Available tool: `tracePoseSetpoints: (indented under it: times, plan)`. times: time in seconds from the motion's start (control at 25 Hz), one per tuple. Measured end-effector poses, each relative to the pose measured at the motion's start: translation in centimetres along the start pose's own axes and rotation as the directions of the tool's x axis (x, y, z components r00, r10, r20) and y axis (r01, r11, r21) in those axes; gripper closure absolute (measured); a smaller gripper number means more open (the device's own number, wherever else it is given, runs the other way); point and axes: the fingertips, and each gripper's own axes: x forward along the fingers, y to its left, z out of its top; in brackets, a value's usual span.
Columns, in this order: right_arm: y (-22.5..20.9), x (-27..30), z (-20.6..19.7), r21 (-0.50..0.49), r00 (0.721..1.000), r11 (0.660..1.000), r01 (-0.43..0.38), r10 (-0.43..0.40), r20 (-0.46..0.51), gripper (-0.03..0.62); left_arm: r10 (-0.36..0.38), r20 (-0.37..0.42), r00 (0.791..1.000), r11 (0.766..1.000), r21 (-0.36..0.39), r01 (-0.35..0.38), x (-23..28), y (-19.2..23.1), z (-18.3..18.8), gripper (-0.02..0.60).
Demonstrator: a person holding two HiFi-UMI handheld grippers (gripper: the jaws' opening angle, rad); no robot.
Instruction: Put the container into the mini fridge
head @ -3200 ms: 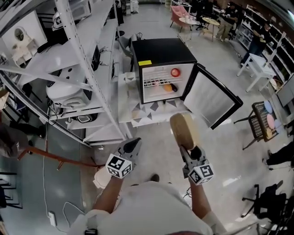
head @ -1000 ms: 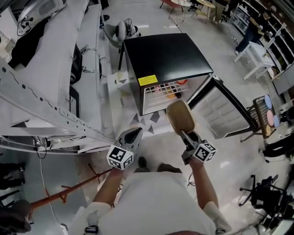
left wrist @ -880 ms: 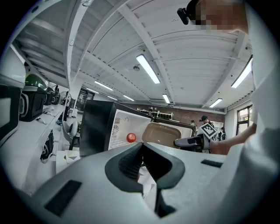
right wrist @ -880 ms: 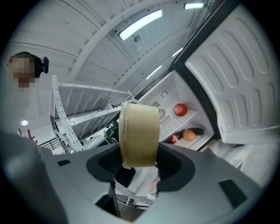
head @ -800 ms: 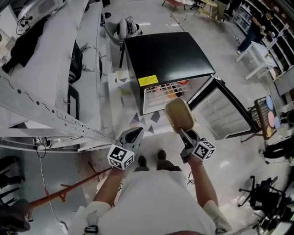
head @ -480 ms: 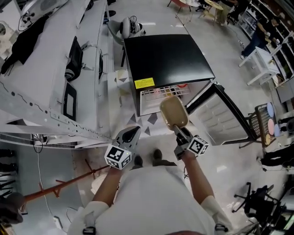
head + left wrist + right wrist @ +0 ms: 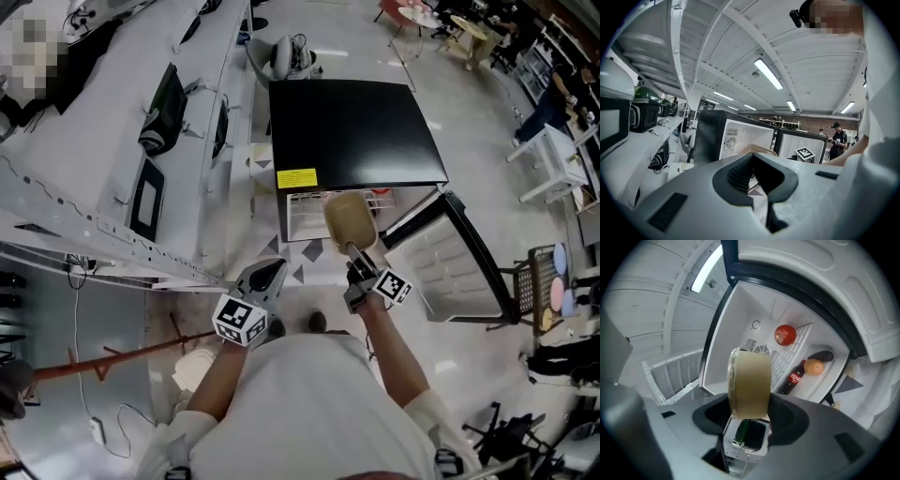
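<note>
While the left gripper point(image 7: 270, 270) hangs closed, the right gripper point(image 7: 355, 262) clamps a tan round plastic container point(image 7: 349, 220) before the black mini fridge point(image 7: 352, 131). White metal shelving point(image 7: 112, 187) flanks the fridge.

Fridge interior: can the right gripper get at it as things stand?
Probably yes. The door hangs wide open, and the right gripper, shut on the container, faces the fridge opening with nothing between.

your head camera looks steeply down on the black top of the mini fridge point(image 7: 354, 131), with the left gripper point(image 7: 270, 270) and right gripper point(image 7: 352, 251) low in frame. the left gripper view looks about level at its open front from further back. the right gripper view, rolled sideways, sits close and looks past the container point(image 7: 749, 383) into the same fridge.
</note>
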Motion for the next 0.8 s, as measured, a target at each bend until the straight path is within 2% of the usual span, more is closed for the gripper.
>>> tracePoseSetpoints:
  times: [0.04,0.12,0.4,0.6,0.72,0.8]
  plan:
    - [-1.2,0.2,0.0,0.025,0.999,0.998,0.05,-0.05,-0.006,0.356,0.007,-0.002,1.0,1.0,-0.001,-0.007,0.1,0.0,0.0,0.578]
    - [-2.6,1.1,0.3,0.059,0.997,0.996,0.071,-0.071,-0.008,0.356,0.02,-0.004,1.0,1.0,0.003,-0.02,0.4,0.1,0.1,0.577]
    - [-4.7,4.6,1.0,0.169,1.0,0.986,-0.011,0.011,0.0,0.356,0.085,-0.003,0.996,0.996,0.007,-0.085,0.4,0.5,0.6,0.578]
    - [-5.5,6.6,1.0,0.281,0.999,0.958,-0.054,0.049,0.022,0.356,0.13,0.001,0.992,0.992,0.003,-0.13,0.4,1.3,0.7,0.578]
    - [-5.8,7.8,1.3,0.291,0.997,0.954,-0.073,0.067,0.033,0.356,0.144,-0.002,0.99,0.99,0.002,-0.144,0.5,1.6,0.7,0.578]
    - [-6.4,8.3,1.2,0.304,0.998,0.951,-0.053,0.046,0.031,0.358,0.151,-0.004,0.988,0.988,0.003,-0.151,0.6,1.7,0.8,0.577]
